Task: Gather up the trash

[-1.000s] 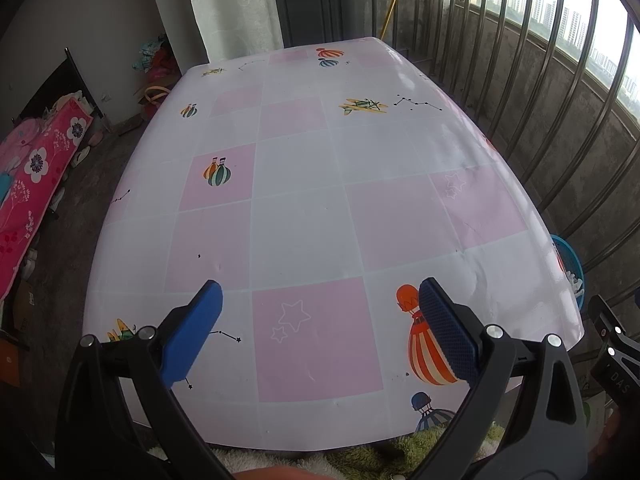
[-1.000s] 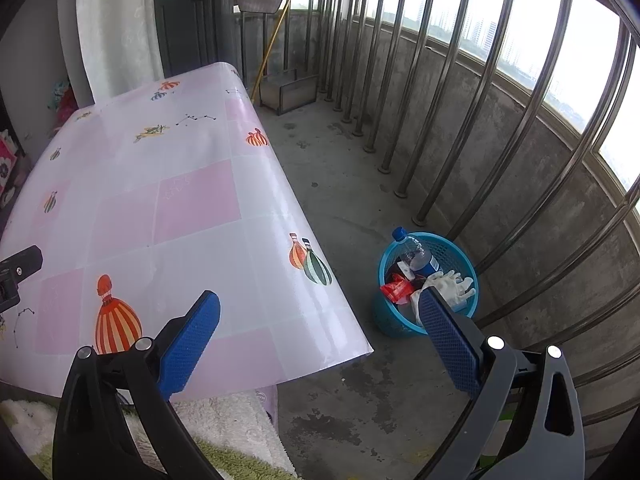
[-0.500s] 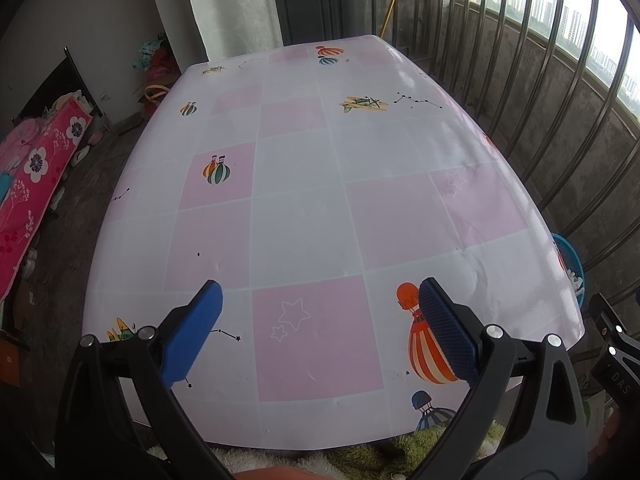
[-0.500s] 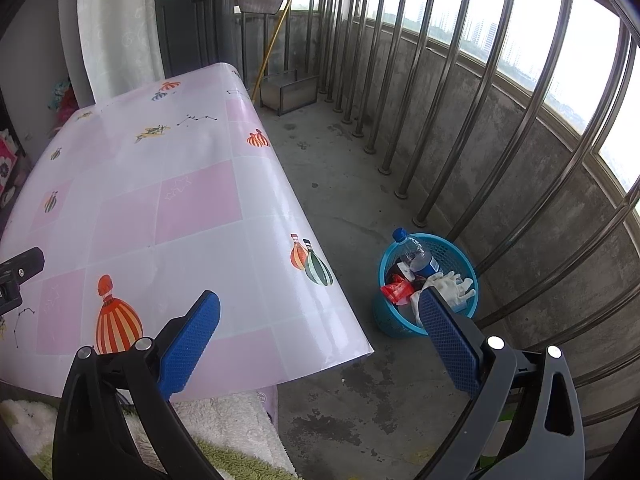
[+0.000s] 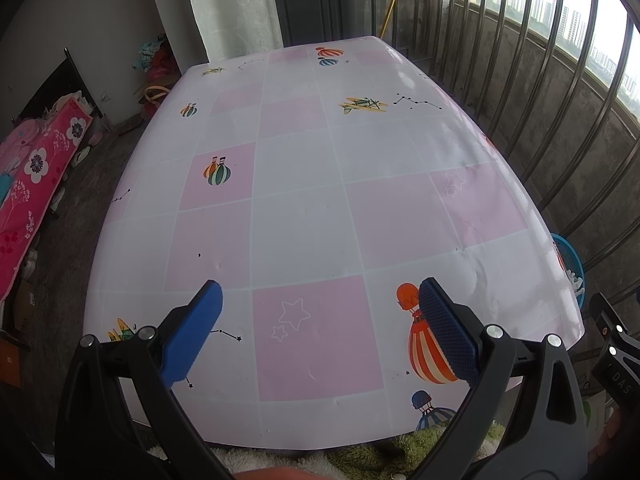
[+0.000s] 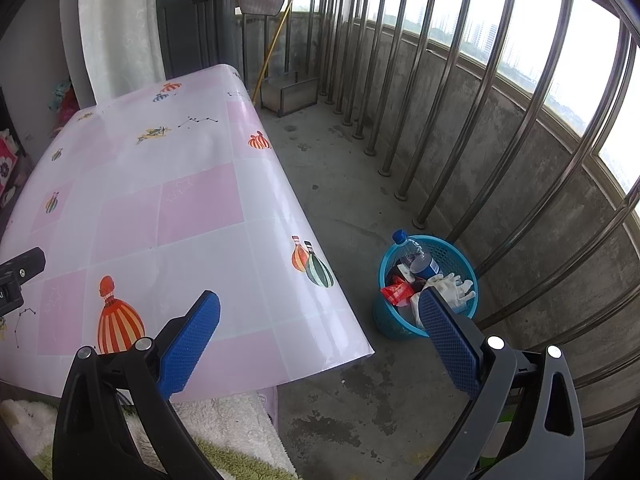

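A table [image 5: 304, 216] draped in a pink-and-white checked cloth printed with hot-air balloons and small planes fills a concrete balcony; steel railing bars [image 6: 452, 92] line the outer wall, with city towers hazy beyond; a white curtain [image 5: 232, 4] hangs behind; a yellow-handled broom [image 6: 276, 40] leans near the corner; a pink floral blanket [image 5: 32, 176] lies at left.

One table [image 5: 304, 216], one blue basket [image 6: 386, 320] — holding one bottle [image 6: 416, 258], one red wrapper [image 6: 396, 293], one white glove [image 6: 452, 286].
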